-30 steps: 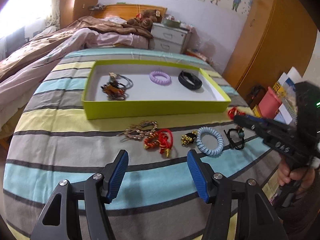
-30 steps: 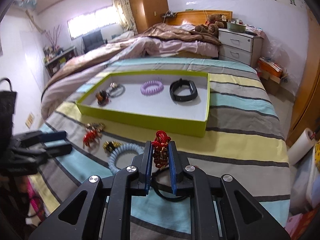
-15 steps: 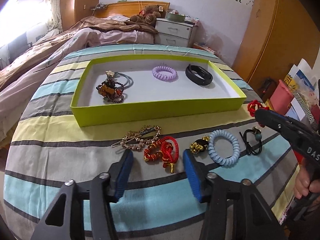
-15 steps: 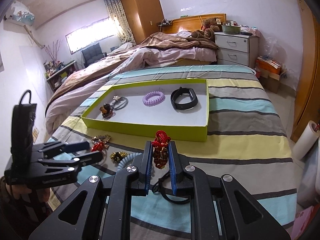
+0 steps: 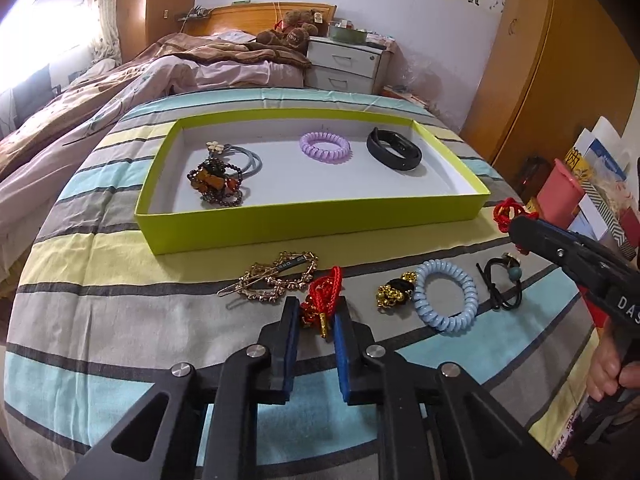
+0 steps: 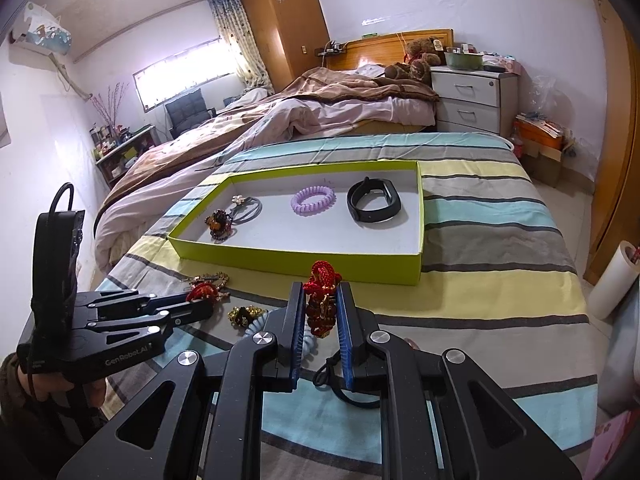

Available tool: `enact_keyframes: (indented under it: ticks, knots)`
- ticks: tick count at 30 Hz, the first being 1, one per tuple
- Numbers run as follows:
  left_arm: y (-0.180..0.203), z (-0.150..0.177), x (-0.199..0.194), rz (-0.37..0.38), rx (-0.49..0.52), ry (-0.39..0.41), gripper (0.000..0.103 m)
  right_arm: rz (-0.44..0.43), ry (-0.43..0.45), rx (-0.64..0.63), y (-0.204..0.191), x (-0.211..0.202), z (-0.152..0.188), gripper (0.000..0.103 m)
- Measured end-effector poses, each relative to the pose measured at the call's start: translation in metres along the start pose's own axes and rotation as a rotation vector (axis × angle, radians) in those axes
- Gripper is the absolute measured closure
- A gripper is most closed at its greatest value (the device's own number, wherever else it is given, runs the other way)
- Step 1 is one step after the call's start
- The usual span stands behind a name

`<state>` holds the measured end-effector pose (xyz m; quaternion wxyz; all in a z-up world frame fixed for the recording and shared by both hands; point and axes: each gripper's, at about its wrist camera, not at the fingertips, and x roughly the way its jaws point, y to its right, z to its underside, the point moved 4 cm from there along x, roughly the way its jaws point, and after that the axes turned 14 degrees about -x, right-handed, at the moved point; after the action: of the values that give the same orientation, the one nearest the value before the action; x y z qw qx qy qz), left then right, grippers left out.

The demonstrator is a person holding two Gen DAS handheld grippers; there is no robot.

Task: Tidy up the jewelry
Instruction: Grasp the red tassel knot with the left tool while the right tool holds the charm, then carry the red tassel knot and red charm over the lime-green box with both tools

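Bedspread [image 5: 120, 320] in wide stripes lay under everything, and the green tray [image 5: 312, 220] sat in the middle of it; I place all else from that tray. Inside it rested a black band [image 5: 394, 155] toward the right wall, a purple coil tie [image 5: 325, 148] at the centre, and a beaded bracelet [image 5: 216, 184] with grey hair ties [image 5: 248, 158] toward the left.

Before the tray's near wall, on the bed, lay a gold hair clip [image 5: 276, 276], a blue coil tie [image 5: 444, 298], a gold charm [image 5: 394, 294] touching it, and a black elastic [image 5: 500, 284] further right.

My left gripper [image 5: 316, 316] was closing its jaws on a red knotted cord [image 5: 322, 300], which stood between the pads just short of the tray's near wall. My right gripper [image 6: 322, 316] had its jaws pinching a second red cord charm [image 6: 322, 304], held clear above the bed, before the tray's near right corner.

I judged the step to be pickup, with both pieces bound for the tray. The next move called for lifting over the near wall. The tray floor was bare along its near side and between the purple tie and the bracelet, so room seemed ample; the near wall was the one edge to clear.
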<state>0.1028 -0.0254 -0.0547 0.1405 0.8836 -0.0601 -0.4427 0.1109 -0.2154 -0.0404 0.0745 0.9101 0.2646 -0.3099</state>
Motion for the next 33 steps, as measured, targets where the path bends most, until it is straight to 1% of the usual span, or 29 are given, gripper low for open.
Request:
enact_keyframes:
  ticks: [8, 19, 27, 33]
  knots:
    - [-0.01, -0.001, -0.014, 0.035, -0.045, 0.03, 0.088, 0.01, 0.005, 0.002, -0.002, -0.002, 0.0, 0.087]
    - [-0.017, -0.006, -0.034, 0.047, -0.066, 0.072, 0.088, 0.011, 0.022, -0.002, -0.008, -0.009, -0.005, 0.087]
    - [-0.015, -0.028, -0.045, 0.059, -0.067, 0.094, 0.088, 0.02, 0.026, -0.002, -0.007, -0.01, -0.019, 0.087]
    - [-0.015, -0.057, -0.044, 0.059, -0.064, 0.106, 0.088, 0.024, 0.017, -0.009, -0.005, -0.001, -0.034, 0.087]
